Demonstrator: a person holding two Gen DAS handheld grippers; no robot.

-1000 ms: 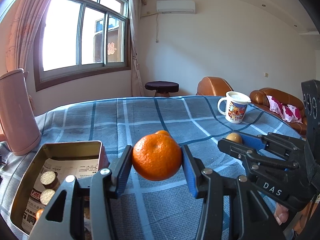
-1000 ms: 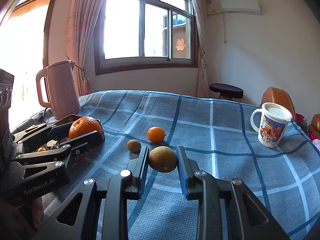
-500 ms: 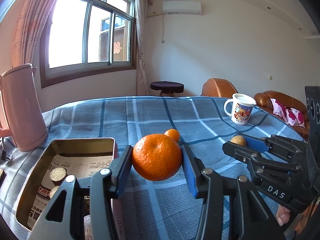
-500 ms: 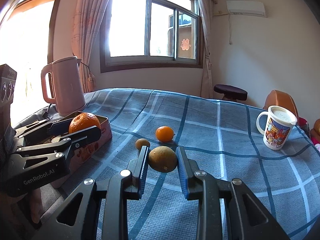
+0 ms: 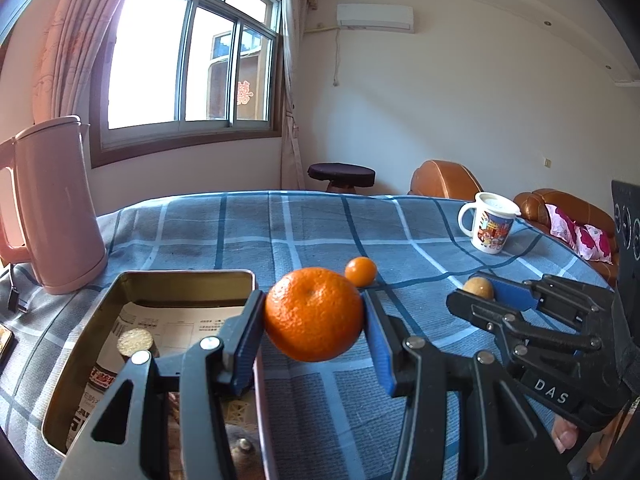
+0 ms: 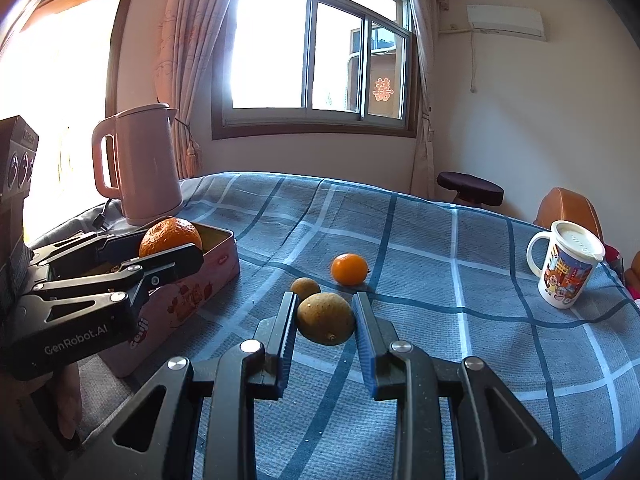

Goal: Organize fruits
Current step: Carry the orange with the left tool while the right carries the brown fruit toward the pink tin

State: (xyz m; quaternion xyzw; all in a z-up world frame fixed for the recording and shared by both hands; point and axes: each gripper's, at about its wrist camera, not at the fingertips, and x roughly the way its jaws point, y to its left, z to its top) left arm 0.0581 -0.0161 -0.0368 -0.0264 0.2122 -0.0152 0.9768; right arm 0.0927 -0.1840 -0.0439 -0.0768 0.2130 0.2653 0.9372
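Observation:
My left gripper [image 5: 314, 316] is shut on a large orange mandarin [image 5: 314, 314] and holds it in the air just right of an open metal tin [image 5: 160, 280], above its right rim. It also shows in the right wrist view [image 6: 170, 236]. My right gripper [image 6: 325, 320] is shut on a brown-green round fruit [image 6: 325, 319] above the blue checked cloth [image 6: 440, 264]. A small orange [image 6: 349, 268] and a small brown fruit [image 6: 305, 287] lie on the cloth just beyond it. The tin holds paper and a few small round items [image 5: 134, 342].
A pink kettle [image 5: 48, 204] stands behind the tin at the left, with its cord beside it. A white printed mug [image 6: 566, 268] with a lid stands at the right of the table. A stool [image 5: 341, 174] and brown sofa [image 5: 560, 208] are beyond the table.
Both views have shifted left, so the tin and kettle now sit further right in them. The left gripper with the mandarin is closer to the tin's right rim. Both grips are unchanged.

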